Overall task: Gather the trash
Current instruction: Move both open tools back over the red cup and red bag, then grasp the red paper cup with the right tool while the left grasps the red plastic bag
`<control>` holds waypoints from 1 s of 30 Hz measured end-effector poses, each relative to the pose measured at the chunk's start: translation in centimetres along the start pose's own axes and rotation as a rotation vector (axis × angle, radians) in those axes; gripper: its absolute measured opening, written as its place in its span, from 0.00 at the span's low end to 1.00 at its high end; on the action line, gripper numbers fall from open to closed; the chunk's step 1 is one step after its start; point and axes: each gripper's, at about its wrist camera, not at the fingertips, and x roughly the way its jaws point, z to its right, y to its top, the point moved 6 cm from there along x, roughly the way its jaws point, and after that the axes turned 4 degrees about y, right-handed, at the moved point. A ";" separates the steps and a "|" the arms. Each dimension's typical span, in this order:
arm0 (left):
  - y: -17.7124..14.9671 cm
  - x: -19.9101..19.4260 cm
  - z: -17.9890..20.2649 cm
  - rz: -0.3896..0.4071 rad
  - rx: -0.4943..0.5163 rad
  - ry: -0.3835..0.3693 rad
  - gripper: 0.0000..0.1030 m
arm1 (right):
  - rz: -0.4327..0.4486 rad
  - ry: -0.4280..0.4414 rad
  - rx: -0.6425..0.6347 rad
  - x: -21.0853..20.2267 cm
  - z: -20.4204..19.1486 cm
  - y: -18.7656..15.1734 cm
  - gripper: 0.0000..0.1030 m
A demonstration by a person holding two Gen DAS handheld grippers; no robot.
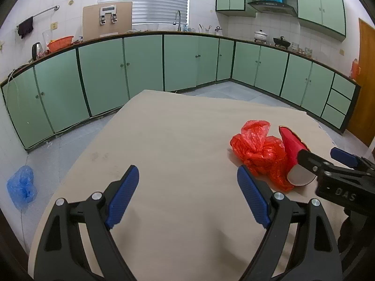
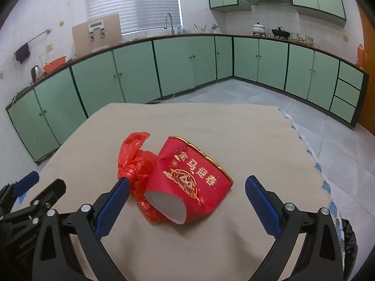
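A crushed red paper cup [image 2: 187, 182] with gold print lies on its side on the beige table [image 2: 211, 126]. A crumpled red plastic bag [image 2: 136, 161] touches its left side. My right gripper [image 2: 187, 179] is open just above the table, with the cup's near end between its fingers; the left fingertip [image 2: 123, 183] is at the bag's edge and neither pad presses anything. My left gripper [image 1: 187, 168] is open over bare table, left of the bag [image 1: 255, 152] and cup [image 1: 293, 149]. The right gripper [image 1: 318, 152] shows at the right of the left wrist view.
A blue plastic bag [image 1: 22, 187] lies on the floor left of the table. The table cover's right edge [image 2: 302, 140] is torn. Something dark, like a bag [image 2: 349, 241], sits low at the table's right. Green cabinets [image 1: 140, 65] line the walls.
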 end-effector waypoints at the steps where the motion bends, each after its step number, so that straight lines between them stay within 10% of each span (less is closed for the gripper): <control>1: 0.0 0.1 0.1 -0.002 0.001 -0.002 0.80 | -0.002 -0.007 -0.001 0.1 0.1 0.0 0.94; 16: -0.3 1.5 -0.4 -0.034 -0.021 -0.014 0.81 | -0.059 -0.141 0.017 0.3 3.7 -0.7 0.90; 30: -0.4 2.0 -0.2 -0.047 -0.018 -0.014 0.80 | -0.160 -0.027 0.072 3.5 4.4 -0.9 0.78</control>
